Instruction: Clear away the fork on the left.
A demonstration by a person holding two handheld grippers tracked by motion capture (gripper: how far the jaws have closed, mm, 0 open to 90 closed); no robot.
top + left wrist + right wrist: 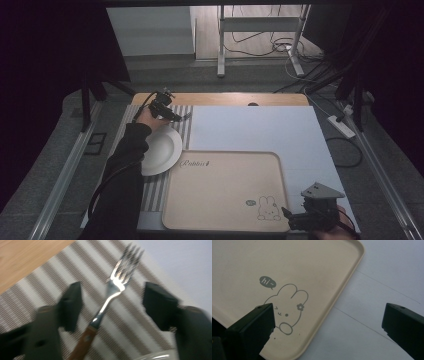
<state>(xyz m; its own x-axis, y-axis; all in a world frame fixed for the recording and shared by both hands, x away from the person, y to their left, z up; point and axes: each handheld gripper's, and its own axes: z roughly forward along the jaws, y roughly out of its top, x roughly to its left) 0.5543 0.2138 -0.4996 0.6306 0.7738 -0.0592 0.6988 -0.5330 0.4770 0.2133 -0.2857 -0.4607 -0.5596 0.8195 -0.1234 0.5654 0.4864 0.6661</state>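
I read left gripper (112,305): jaws apart, nothing clamped. Fork (110,297) lies between them untouched, on striped placemat (45,282), tines toward 1 o'clock, wooden handle toward 7 o'clock. White plate (162,149) near, 6 o'clock of fork. Right gripper (329,322): jaws wide apart, empty, straddling beige tray (299,262) corner.

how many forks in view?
1. The fork lies on the striped placemat between the open left gripper jaws, beyond the white plate. None visibly hidden.
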